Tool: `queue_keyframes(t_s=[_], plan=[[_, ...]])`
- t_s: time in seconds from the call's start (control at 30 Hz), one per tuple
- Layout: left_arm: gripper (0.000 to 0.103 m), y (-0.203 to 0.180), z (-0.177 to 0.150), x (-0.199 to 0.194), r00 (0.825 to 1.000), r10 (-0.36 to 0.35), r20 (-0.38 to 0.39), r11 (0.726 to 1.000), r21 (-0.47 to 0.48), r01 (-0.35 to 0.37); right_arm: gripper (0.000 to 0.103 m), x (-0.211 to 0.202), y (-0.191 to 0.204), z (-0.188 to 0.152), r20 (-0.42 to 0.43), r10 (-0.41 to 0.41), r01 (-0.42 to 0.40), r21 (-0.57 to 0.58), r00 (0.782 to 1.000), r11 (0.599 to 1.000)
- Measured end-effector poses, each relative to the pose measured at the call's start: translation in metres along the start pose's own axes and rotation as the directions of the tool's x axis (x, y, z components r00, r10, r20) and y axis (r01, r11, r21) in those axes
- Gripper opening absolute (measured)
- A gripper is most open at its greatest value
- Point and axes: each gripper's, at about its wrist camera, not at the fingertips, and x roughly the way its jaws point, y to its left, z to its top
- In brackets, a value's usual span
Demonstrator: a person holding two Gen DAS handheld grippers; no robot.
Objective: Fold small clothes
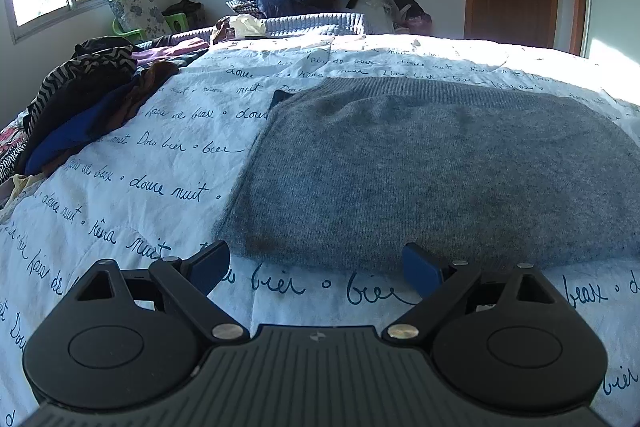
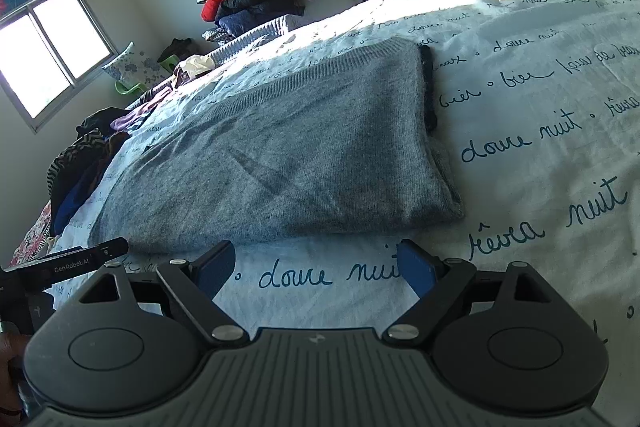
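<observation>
Your grey sweater [image 1: 420, 167] lies folded flat on the white bedspread [image 1: 140, 195] printed with blue script, just ahead of both tools. Your left gripper [image 1: 316, 269] stands with its jaws spread wide, nothing between them, the fingertips just short of the sweater's near edge. Your right gripper [image 2: 316, 265] is likewise spread and empty, near the same edge. A heap of unfolded clothes [image 1: 80, 99] sits at the bed's left side, well apart from the sweater

- Left claw [image 1: 316, 269]: jaws spread wide, nothing between them, angled downward.
- Right claw [image 2: 316, 267]: jaws spread wide and empty, angled downward.
</observation>
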Motion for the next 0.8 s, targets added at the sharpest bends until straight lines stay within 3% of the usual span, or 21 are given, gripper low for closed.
queue_keyframes(t_s=[0.37, 0.57, 0.7, 0.8], plan=[[0.091, 0.023, -0.004, -0.011, 0.999, -0.013, 0.032, 1.0, 0.004, 0.013, 0.089, -0.006, 0.001, -0.006, -0.01, 0.008, -0.009, -0.026, 1.0, 1.0], [0.091, 0.058, 0.017, -0.014, 0.997, -0.048, 0.064, 0.992, -0.114, 0.055, 0.089, -0.017, 0.039, -0.003, 0.024, 0.024, -0.019, -0.199, 0.999, 0.98], [0.091, 0.078, 0.049, 0.001, 0.992, -0.111, 0.055, 0.981, -0.151, 0.118, 0.089, -0.01, 0.086, -0.003, 0.03, 0.035, -0.02, -0.392, 0.999, 0.92], [0.092, 0.093, 0.075, 0.023, 0.984, -0.175, 0.029, 0.966, -0.189, 0.177, 0.089, 0.004, 0.127, -0.012, 0.065, -0.008, 0.043, -0.568, 0.998, 0.822]])
